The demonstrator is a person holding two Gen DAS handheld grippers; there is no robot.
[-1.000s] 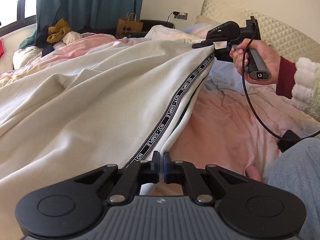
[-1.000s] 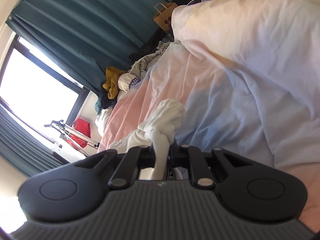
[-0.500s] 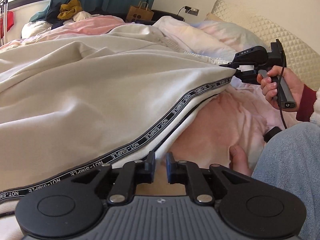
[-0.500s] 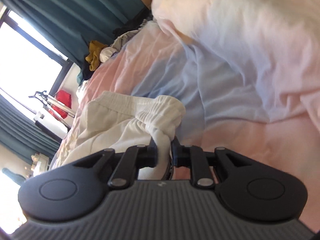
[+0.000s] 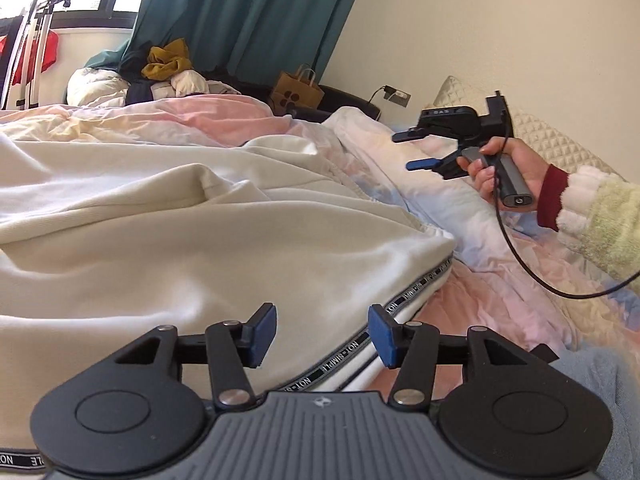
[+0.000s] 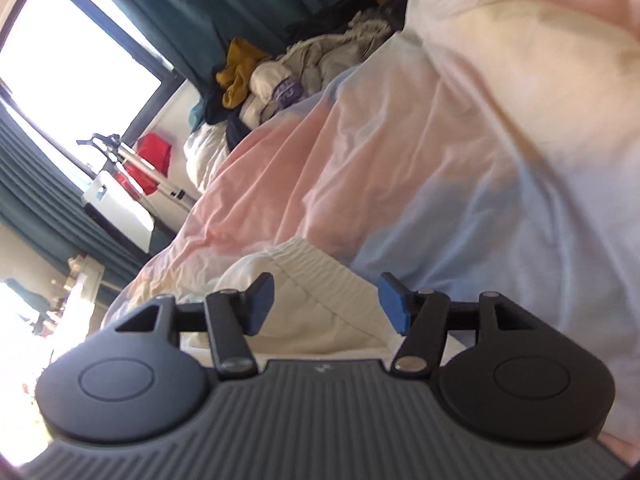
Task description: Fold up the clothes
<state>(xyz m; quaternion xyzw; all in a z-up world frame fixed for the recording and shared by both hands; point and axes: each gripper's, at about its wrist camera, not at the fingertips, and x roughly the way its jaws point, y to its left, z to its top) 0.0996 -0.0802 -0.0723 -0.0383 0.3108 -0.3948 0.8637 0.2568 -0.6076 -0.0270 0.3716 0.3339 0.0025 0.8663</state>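
left claw (image 5: pixel 322 330) has just been opening, nothing btwn its pads, cream trousers (image 5: pixel 200 240) lying flat on the bed (image 5: pixel 500 304) right below. right claw (image 5: pixel 416 151), further off, also just opened & empty, above the waistband (image 6: pixel 320 276). risk: the loose fold could slump or slide w/ nothing pinning it.

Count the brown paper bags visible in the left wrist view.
1. The brown paper bag stands against the far wall beside the teal curtain, beyond the bed. Others could be hidden behind the bedding.
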